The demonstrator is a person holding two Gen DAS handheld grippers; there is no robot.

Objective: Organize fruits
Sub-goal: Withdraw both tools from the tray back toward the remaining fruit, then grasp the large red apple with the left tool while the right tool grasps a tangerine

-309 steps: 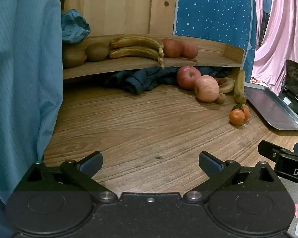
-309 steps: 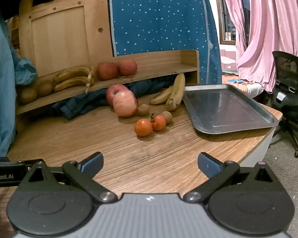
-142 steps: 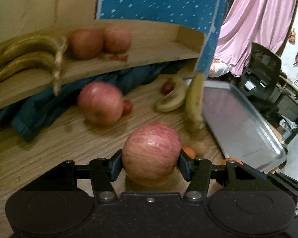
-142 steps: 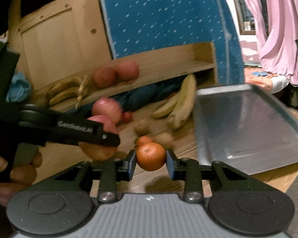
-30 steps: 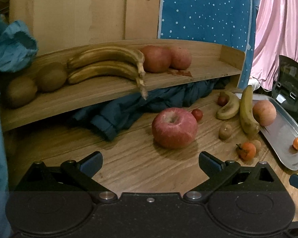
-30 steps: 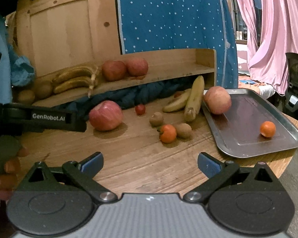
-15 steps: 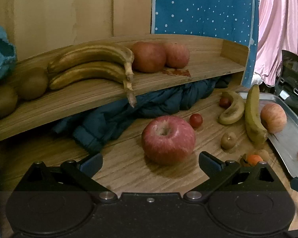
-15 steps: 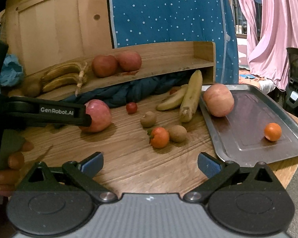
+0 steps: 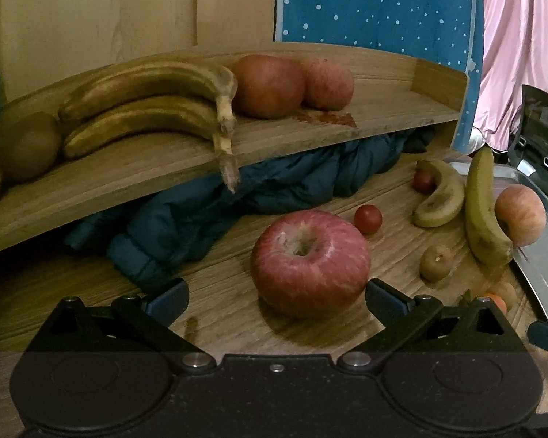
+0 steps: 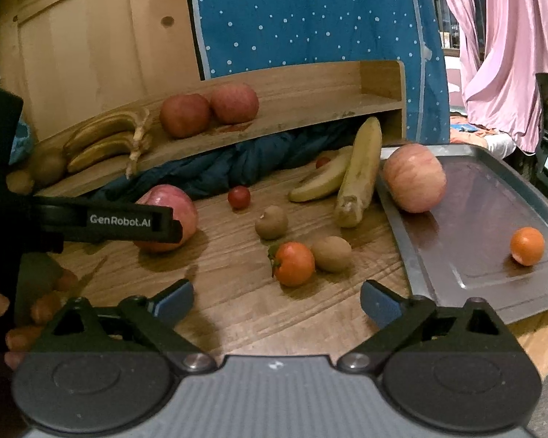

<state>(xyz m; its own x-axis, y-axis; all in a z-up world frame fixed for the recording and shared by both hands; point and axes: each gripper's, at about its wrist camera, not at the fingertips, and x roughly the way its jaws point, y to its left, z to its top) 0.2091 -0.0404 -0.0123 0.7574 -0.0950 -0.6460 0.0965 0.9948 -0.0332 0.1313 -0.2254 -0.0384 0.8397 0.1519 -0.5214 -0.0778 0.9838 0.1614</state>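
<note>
A big red apple (image 9: 310,261) lies on the wooden table just ahead of my open, empty left gripper (image 9: 276,297); in the right wrist view it (image 10: 184,206) sits partly behind the left gripper's arm. My right gripper (image 10: 277,301) is open and empty, just short of an orange tangerine (image 10: 294,263) and a brown kiwi (image 10: 331,253). The metal tray (image 10: 467,255) at the right holds an apple (image 10: 414,179) and a tangerine (image 10: 527,245). Two bananas (image 10: 358,171), another kiwi (image 10: 271,221) and a cherry tomato (image 10: 239,197) lie on the table.
A wooden shelf (image 9: 310,135) at the back holds two bananas (image 9: 146,109), two apples (image 9: 266,85) and kiwis (image 9: 25,146). A dark blue cloth (image 9: 237,197) is bunched under it. A pink curtain (image 10: 500,54) and an office chair (image 9: 544,138) are on the right.
Both grippers have moved forward toward the fruit: the left one closer to the big red apple, the right one closer to the tangerine and kiwi. Both stay open.
</note>
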